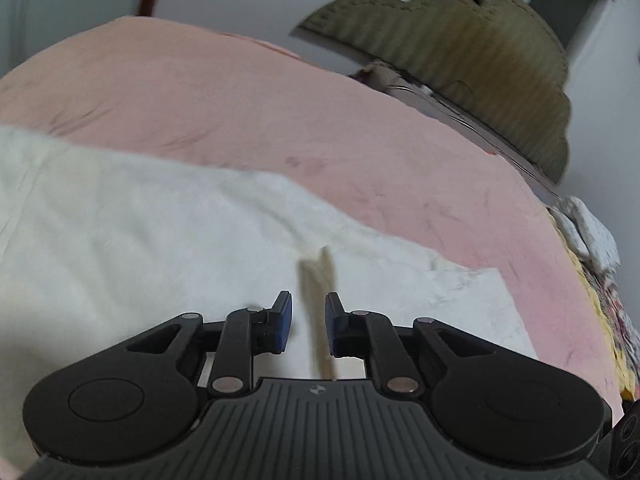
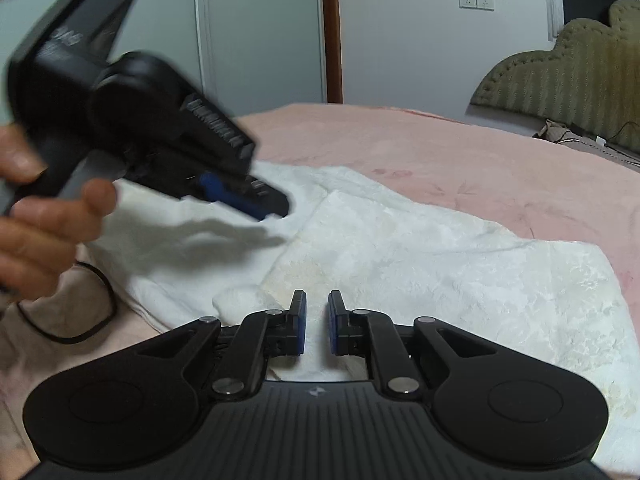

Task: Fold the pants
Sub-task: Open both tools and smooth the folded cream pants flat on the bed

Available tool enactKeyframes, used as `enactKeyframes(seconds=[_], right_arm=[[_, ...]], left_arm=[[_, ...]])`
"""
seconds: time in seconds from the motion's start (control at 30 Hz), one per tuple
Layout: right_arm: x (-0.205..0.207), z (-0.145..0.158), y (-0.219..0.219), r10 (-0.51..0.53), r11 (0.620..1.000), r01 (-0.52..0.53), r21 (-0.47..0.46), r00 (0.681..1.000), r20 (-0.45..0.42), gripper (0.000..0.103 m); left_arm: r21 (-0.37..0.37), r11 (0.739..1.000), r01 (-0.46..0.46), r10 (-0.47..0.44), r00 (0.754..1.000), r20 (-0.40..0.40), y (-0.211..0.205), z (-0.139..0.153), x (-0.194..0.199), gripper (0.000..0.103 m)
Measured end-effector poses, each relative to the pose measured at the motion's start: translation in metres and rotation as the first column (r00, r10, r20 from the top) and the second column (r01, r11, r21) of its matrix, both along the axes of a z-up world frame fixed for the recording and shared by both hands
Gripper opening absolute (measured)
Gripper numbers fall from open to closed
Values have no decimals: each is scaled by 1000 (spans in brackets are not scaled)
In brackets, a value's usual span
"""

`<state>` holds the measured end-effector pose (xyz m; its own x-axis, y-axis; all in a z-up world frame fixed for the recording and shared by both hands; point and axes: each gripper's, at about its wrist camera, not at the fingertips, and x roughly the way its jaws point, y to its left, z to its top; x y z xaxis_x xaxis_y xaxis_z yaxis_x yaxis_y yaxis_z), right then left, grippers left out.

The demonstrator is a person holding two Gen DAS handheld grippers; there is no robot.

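Note:
White pants [image 1: 168, 232] lie spread on a pink bed; in the right wrist view the pants [image 2: 420, 264] show a folded layer on top. My left gripper [image 1: 308, 312] hovers over the white cloth, jaws a little apart, with a beige drawstring [image 1: 320, 300] lying between the fingers, not clamped. In the right wrist view the left gripper [image 2: 272, 204] is seen blurred at upper left, held in a hand, just above the cloth. My right gripper [image 2: 317, 316] is over the near edge of the pants, jaws slightly apart and empty.
The pink bedsheet [image 1: 260, 112] surrounds the pants. An olive padded headboard [image 1: 460, 52] stands at the far right. Patterned bedding [image 1: 592, 248] lies at the right bed edge. A black cable [image 2: 92, 312] loops on the sheet at left. A wall and door [image 2: 332, 32] stand behind.

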<state>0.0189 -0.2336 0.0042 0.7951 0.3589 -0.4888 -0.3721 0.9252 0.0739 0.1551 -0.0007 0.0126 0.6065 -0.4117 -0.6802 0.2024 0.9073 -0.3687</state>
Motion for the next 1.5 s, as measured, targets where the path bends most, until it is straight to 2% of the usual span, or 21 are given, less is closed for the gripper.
enactKeyframes(seconds=[0.1, 0.17, 0.23, 0.3, 0.4, 0.47, 0.53, 0.6, 0.7, 0.77, 0.83, 0.93, 1.13, 1.2, 1.27, 1.33, 1.4, 1.5], right_arm=[[-4, 1, 8, 19, 999, -18, -32, 1000, 19, 11], [-1, -5, 16, 23, 995, -21, -93, 1000, 22, 11], [0, -5, 16, 20, 996, -18, -92, 1000, 22, 11], [-3, 0, 12, 8, 998, -6, -64, 999, 33, 11], [-10, 5, 9, 21, 1000, -20, -23, 998, 66, 11], [-9, 3, 14, 41, 998, -38, -45, 998, 55, 11], [-5, -4, 20, 24, 995, -20, -93, 999, 43, 11], [-3, -5, 20, 16, 996, -12, -88, 999, 40, 11], [2, -4, 14, 9, 998, -7, -62, 1000, 27, 15], [4, -4, 12, -11, 998, 12, -54, 1000, 23, 25], [5, -5, 10, -32, 999, 32, -38, 999, 14, 31], [9, -5, 5, -41, 999, 41, -4, 999, -5, 35], [12, -5, 7, -53, 999, 53, -13, 999, -4, 38], [12, -7, 8, -58, 998, 58, -15, 998, -3, 42], [12, -8, 5, -78, 997, 78, -18, 997, -5, 55], [13, -8, 2, -101, 995, 100, -9, 995, -8, 58], [9, -6, -7, -87, 996, 86, 38, 996, 4, 58], [5, 6, -26, -136, 991, 134, 23, 988, 76, 58]], left_arm=[[102, 993, 50, -50, 999, -4, -26, -5, 14, 22], [180, 982, 58, -50, 998, -47, -40, -22, 26, 24], [190, 981, 32, -29, 999, -20, -42, -25, 25, 29], [209, 978, 17, -19, 1000, 7, -40, -20, 18, 29], [293, 956, -22, 1, 997, 71, -35, -15, 5, 31], [356, 932, -71, 36, 994, 104, -31, -12, -2, 36], [383, 919, -100, 58, 991, 120, -24, -11, -7, 55], [396, 910, -127, 76, 987, 143, -18, -12, -12, 66], [433, 889, -145, 84, 984, 156, -15, -18, -19, 67], [444, 884, -145, 78, 983, 165, -15, -22, -22, 70], [464, 873, -152, 73, 980, 184, -20, -25, -24, 72], [487, 858, -164, 69, 976, 208, -23, -29, -26, 77], [489, 853, -183, 79, 971, 225, -24, -32, -27, 83], [491, 851, -186, 81, 970, 228, -24, -33, -28, 84], [494, 848, -189, 85, 970, 226, -24, -31, -29, 84], [479, 854, -204, 110, 970, 217, -23, -26, -31, 81], [441, 874, -205, 117, 969, 217, -21, -18, -33, 79], [406, 893, -193, 98, 965, 244, -26, -6, -40, 78]])
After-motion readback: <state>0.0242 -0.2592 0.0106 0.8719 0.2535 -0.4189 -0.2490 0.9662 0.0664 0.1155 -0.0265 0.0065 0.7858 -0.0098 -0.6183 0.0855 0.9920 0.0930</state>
